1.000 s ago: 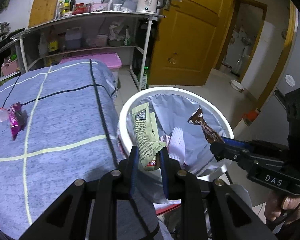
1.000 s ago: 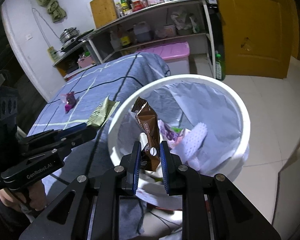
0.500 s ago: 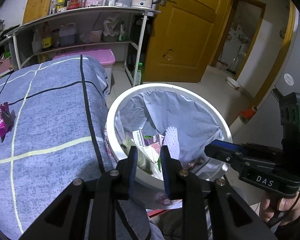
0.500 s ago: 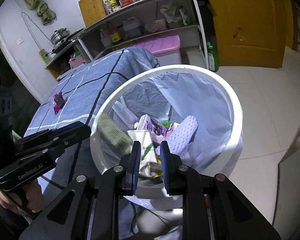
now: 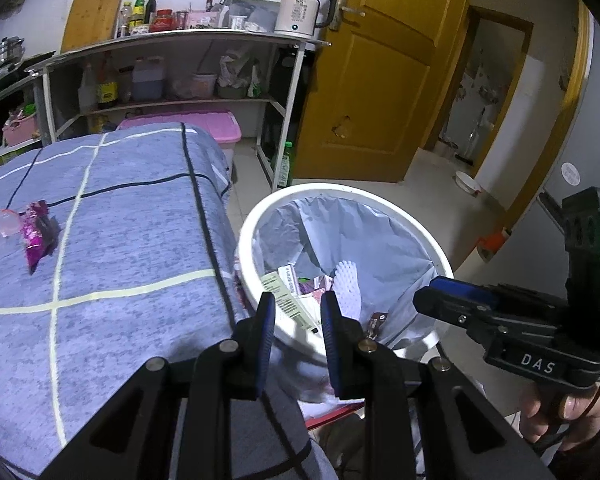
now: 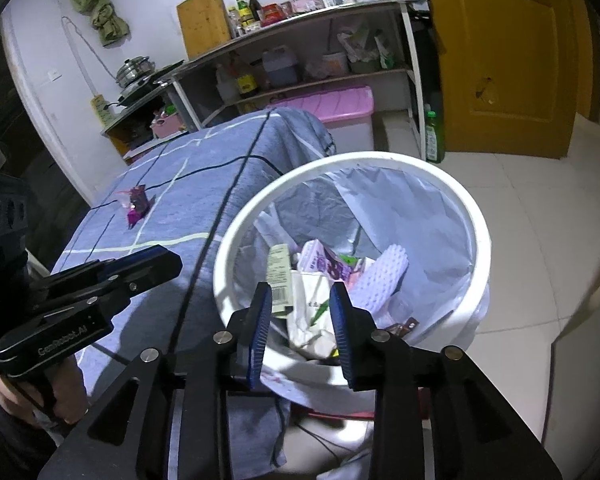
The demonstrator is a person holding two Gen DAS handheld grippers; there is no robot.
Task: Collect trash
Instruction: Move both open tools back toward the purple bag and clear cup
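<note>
A white bin [image 5: 340,191] with a pale liner stands against the edge of the blue checked table [image 5: 120,264]. My left gripper [image 5: 298,312] hangs over its near rim, slightly open, with nothing between the fingers. My right gripper [image 6: 300,308] is also over the bin [image 6: 476,240], its jaws opening and empty. Inside the bin lie a green wrapper [image 6: 280,272] and a brown wrapper [image 6: 402,326] among other trash. A magenta wrapper [image 5: 36,232] with a clear scrap beside it rests on the table's left part. Each view shows the other gripper held by a hand: the right [image 5: 432,294] and the left [image 6: 168,260].
Behind the table stands a metal shelf rack [image 5: 180,40] with bottles, a kettle [image 5: 300,8] and a cutting board. A pink storage box [image 6: 332,104] sits under it. A green bottle [image 6: 434,136] stands on the tiled floor by the yellow door [image 5: 380,80].
The green wrapper has left my left gripper and the brown wrapper my right; both now lie in the bin. The right jaws stand wider than before.
</note>
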